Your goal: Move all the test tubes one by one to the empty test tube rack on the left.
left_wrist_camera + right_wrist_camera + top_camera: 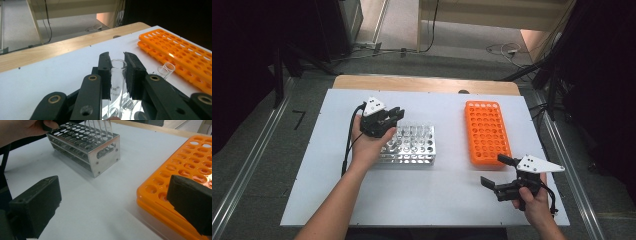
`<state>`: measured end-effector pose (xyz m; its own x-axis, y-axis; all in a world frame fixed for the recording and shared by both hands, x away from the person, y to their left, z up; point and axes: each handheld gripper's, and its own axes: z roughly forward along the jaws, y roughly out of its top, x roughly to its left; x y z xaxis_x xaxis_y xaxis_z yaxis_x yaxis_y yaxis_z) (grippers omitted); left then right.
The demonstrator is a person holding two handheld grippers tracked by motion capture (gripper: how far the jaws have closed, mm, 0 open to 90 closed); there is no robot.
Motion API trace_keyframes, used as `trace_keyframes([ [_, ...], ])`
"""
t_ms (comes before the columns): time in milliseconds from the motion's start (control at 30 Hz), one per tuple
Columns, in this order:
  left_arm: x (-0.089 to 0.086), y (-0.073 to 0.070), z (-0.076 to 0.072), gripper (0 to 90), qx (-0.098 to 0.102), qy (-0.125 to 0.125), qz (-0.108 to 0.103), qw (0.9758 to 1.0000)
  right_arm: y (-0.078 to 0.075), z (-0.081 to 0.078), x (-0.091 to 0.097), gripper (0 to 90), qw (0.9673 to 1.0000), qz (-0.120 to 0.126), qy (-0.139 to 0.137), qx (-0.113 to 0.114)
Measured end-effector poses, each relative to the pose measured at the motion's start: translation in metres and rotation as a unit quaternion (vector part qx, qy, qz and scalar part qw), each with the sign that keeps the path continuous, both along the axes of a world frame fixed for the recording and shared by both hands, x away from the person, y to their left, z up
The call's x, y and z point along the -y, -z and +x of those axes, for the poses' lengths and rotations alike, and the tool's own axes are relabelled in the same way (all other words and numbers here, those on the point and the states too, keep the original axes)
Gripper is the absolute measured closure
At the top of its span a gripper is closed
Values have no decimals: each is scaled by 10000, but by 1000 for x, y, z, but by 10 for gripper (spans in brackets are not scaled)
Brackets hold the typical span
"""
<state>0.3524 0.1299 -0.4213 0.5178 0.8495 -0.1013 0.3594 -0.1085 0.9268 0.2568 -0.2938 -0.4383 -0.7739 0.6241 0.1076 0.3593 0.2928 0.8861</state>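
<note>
Left claw [117,72] pinched on a clear glass test tube [117,82], pads pressed against its sides just below the open rim; tube upright, lower end down among the holes of the metal rack [412,145], printed lettering legible on the glass between the pads; second tube [166,70] standing just beside, toward the orange rack [180,52]. Seen from the high view, left claw [396,116] over the rack's near-left corner, left hand [369,142] wrapped around the body, cable trailing toward the tabletop's left edge. Metal rack sitting left of the tabletop's [442,195] middle, several clear tubes clustered in its far rows; orange rack lying flat toward the right edge, well apart from the metal one, holes unfilled as far as visible. Right claw [496,172] spread wide, nothing between the pads, held low near the front-right corner just beside the orange rack's near end; right hand [534,200] gripping it from below.
</note>
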Motion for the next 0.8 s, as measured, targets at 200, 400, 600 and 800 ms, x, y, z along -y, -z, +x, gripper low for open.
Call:
trace_keyframes([
  [200,2,2,-1,747,-88,37,58,9999,0,0,0,0,10000,-7,-22,-3],
  [400,4,3,-2,734,-297,56,144,9994,0,0,0,0,10000,-17,-27,5],
  [600,5,5,-3,730,-427,90,184,9989,0,0,0,0,10000,-14,-46,7],
  [800,5,10,-3,714,-609,146,227,9978,0,0,0,0,10000,9,-49,-11],
])
